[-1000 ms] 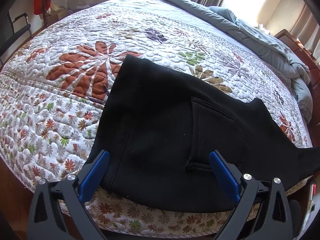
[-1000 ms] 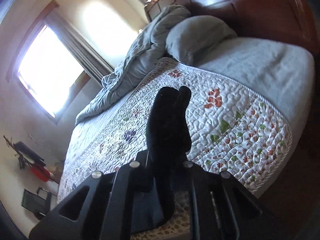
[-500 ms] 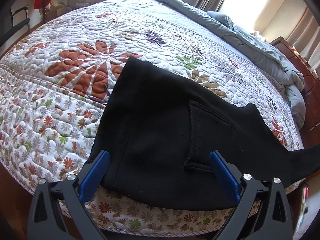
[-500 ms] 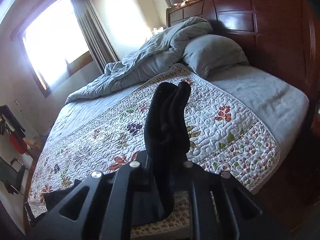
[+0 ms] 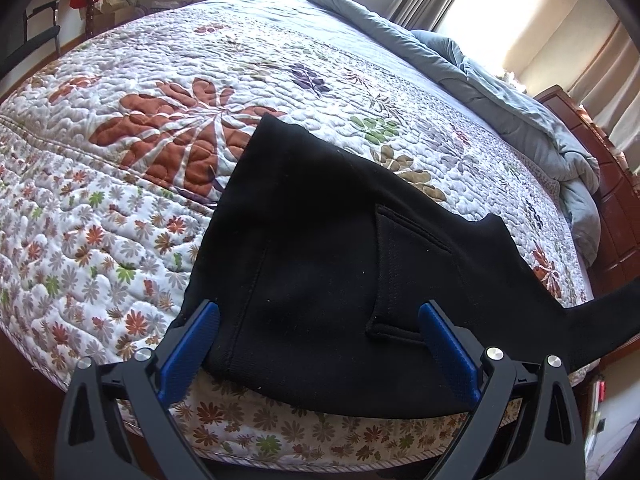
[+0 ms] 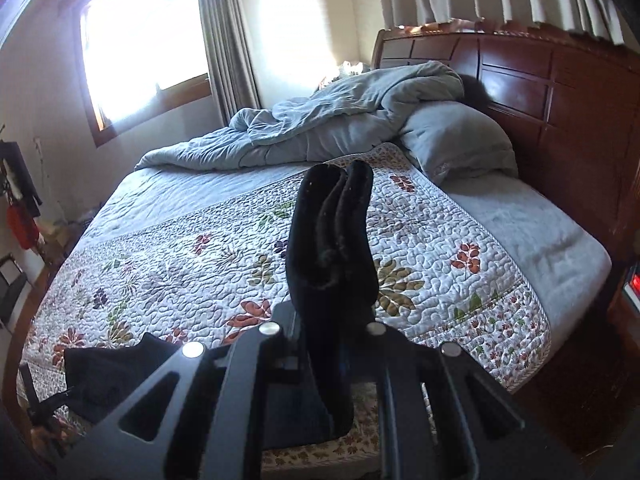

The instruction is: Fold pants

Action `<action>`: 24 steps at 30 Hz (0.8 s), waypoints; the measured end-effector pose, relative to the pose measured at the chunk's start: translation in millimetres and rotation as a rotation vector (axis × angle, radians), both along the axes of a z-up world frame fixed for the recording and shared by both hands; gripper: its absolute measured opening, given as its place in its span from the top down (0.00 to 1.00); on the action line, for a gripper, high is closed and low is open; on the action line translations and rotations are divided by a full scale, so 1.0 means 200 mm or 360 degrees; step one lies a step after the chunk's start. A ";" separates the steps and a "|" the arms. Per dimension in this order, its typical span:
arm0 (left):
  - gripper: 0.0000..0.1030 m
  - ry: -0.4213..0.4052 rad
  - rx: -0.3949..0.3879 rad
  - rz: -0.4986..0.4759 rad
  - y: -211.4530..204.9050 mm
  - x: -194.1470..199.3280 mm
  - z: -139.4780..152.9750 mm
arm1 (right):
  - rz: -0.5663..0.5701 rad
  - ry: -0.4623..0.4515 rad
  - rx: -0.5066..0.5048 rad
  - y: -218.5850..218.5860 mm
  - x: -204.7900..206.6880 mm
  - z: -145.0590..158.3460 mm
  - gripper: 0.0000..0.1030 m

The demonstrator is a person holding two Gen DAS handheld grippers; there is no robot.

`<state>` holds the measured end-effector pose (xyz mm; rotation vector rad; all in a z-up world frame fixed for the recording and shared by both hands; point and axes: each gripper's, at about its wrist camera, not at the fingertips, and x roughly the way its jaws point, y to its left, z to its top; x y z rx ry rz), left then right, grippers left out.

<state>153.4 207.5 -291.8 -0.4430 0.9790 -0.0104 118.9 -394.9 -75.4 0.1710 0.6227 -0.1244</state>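
The black pants (image 5: pixel 328 264) are spread flat on the quilted bed (image 5: pixel 120 208), beneath the left gripper (image 5: pixel 320 332), whose jaws are held wide apart. A bunched fold of them is clamped in the right gripper (image 6: pixel 324 332).

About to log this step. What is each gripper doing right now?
Left gripper: open, above the black pants.
Right gripper: shut on bunched pants fabric.

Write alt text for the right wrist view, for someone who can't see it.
The right gripper is clamped on a bunched end of black pants, which sticks up between its fingers above a floral quilt. Behind lie a rumpled grey duvet, a pillow, a wooden headboard and a bright window.
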 end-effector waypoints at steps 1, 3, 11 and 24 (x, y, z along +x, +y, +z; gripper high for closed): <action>0.04 -0.0002 -0.0006 0.0000 0.00 0.00 0.00 | 0.0007 0.0002 -0.0008 0.02 0.00 0.00 0.90; 0.04 -0.0007 -0.0018 -0.0001 0.01 0.00 0.00 | 0.0021 0.0008 -0.0027 0.05 0.01 0.00 0.90; 0.04 -0.0021 -0.0058 0.0001 0.03 -0.01 0.00 | 0.0080 0.0025 -0.0122 0.17 0.05 -0.01 0.90; 0.04 -0.0028 -0.0084 -0.0004 0.04 -0.02 0.01 | 0.0228 0.0054 -0.0368 0.48 0.10 -0.06 0.90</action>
